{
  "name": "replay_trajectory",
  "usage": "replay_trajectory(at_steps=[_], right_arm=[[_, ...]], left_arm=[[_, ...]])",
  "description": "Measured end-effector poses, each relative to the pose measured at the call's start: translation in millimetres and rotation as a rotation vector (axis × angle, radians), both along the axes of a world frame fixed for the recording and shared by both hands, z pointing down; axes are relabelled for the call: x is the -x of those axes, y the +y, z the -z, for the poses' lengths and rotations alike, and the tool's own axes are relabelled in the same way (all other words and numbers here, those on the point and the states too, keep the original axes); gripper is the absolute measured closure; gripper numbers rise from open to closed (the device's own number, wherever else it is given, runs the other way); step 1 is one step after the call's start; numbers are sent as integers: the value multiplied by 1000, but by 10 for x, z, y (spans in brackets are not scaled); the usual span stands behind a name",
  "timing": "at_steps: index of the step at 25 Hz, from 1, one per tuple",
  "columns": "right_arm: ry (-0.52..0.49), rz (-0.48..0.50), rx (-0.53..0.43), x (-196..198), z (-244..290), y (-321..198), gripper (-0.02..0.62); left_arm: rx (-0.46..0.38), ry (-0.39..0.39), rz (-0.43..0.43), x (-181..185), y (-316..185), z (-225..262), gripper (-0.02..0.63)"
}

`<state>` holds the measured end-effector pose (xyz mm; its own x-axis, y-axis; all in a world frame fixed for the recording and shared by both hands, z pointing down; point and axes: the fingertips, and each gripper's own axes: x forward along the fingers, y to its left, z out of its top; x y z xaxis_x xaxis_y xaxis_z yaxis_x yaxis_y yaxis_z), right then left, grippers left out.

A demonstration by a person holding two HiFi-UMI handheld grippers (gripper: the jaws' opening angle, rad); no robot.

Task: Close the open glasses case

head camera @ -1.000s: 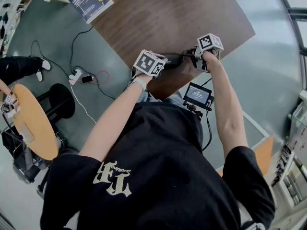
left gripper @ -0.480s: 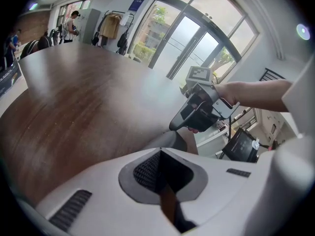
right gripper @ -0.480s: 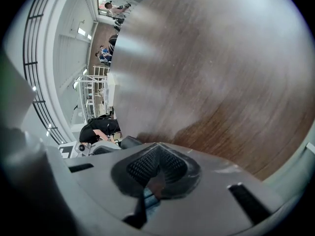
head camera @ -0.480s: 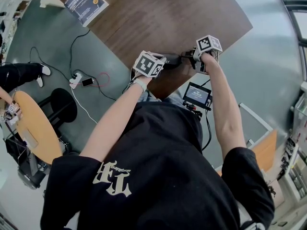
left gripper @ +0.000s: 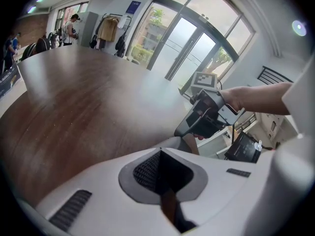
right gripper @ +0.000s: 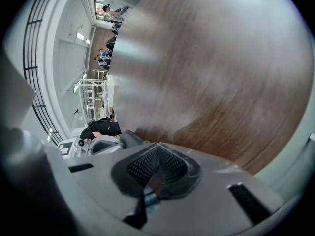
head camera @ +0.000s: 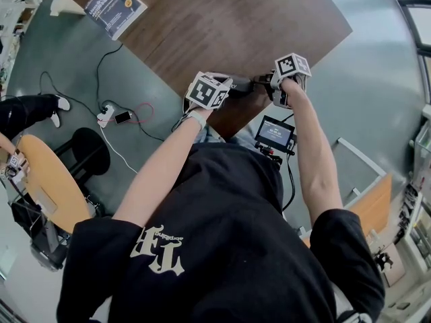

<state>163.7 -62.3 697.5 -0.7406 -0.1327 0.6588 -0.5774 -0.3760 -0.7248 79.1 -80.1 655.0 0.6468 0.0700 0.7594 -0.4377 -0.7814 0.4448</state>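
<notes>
The glasses case (head camera: 244, 83) is a dark, long shape at the near edge of the brown table (head camera: 222, 25), between my two grippers. My left gripper (head camera: 227, 83) is at its left end and my right gripper (head camera: 271, 83) at its right end. In the left gripper view the jaws of the left gripper (left gripper: 160, 151) are shut, pads together, with a grey part of the case (left gripper: 170, 142) just beyond the tips. The right gripper (right gripper: 156, 146) is also shut, with a dark end of the case (right gripper: 129, 137) beside its tips. Whether the case lid is open is hidden.
A leaflet (head camera: 114, 5) lies at the table's far left corner. A small screen (head camera: 277, 133) hangs below the table edge. Cables and a power strip (head camera: 108, 110) lie on the floor, with a black stool (head camera: 89, 150) and a round orange table (head camera: 47, 180) at left.
Both grippers stay at the two ends of the case by the table edge. Only the head camera's view has shifted slightly.
</notes>
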Motion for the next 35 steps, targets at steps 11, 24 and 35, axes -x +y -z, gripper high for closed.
replay_trajectory(at_steps=[11, 24, 35], right_arm=[[-2, -100, -27, 61, 14, 170, 607], [2, -176, -38, 177, 34, 445, 606], [141, -163, -156, 72, 138, 436, 589]], left_arm=[[20, 2, -3, 36, 32, -8, 603], [-71, 28, -8, 62, 119, -24, 603], [-69, 51, -107, 18, 80, 26, 601]])
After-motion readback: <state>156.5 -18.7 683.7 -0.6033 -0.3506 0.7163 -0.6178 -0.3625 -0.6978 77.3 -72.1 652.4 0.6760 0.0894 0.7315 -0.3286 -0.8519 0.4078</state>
